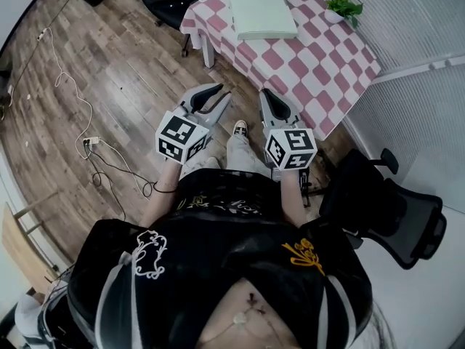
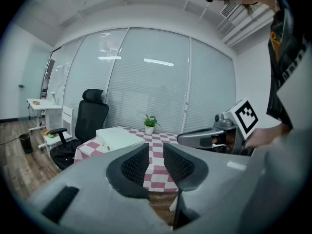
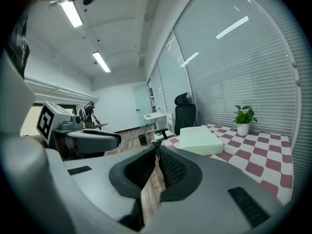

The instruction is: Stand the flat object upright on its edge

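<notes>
Head view: left gripper (image 1: 220,91) and right gripper (image 1: 268,94), fingers (image 1: 207,97) shut, empty, hover near the checkered tabletop (image 1: 320,57) holding a flat box (image 1: 259,7).

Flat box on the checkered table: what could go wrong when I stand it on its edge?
The left tongs and right tongs are shut and empty; if not opened they may just shove the flat box. It lies near the edge of the table, so it could slide off. Tipped over, it might hit the plant.
</notes>
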`<state>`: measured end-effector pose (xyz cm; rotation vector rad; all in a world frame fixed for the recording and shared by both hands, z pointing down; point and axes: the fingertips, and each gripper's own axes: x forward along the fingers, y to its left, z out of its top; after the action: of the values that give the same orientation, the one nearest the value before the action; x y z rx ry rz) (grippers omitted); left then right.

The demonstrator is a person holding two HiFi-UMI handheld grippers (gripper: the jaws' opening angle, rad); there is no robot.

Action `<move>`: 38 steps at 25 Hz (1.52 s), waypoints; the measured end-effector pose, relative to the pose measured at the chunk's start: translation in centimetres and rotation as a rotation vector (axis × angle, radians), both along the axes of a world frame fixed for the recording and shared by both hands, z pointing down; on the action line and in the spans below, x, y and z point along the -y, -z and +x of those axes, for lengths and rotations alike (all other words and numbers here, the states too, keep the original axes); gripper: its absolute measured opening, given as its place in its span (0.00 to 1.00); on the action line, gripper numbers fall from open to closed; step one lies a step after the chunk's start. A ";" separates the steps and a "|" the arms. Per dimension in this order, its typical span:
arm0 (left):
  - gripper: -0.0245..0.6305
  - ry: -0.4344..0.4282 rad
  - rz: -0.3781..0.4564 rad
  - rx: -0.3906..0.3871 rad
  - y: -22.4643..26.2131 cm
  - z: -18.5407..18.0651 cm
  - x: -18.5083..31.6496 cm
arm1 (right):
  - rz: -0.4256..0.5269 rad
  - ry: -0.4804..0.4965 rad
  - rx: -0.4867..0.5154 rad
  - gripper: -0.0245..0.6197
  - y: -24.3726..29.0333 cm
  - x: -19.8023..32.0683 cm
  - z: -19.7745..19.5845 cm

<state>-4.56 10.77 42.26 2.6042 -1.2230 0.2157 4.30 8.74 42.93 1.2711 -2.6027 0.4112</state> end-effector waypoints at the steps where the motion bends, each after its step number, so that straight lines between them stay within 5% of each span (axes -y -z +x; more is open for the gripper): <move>1: 0.19 0.010 0.001 0.000 0.1 0.1 1.1 | 0.004 0.005 0.000 0.08 0.1 1.2 0.3; 17: 0.19 0.048 0.027 0.035 1.3 4.9 14.8 | 0.035 0.028 0.029 0.08 1.4 16.1 5.6; 38: 0.19 0.093 -0.038 0.065 -1.6 5.4 20.6 | -0.016 0.012 0.043 0.08 -1.7 22.4 8.6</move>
<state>0.79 -9.82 43.84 2.5190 -1.3448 0.3042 12.89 -13.64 44.59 1.2548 -2.6350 0.4614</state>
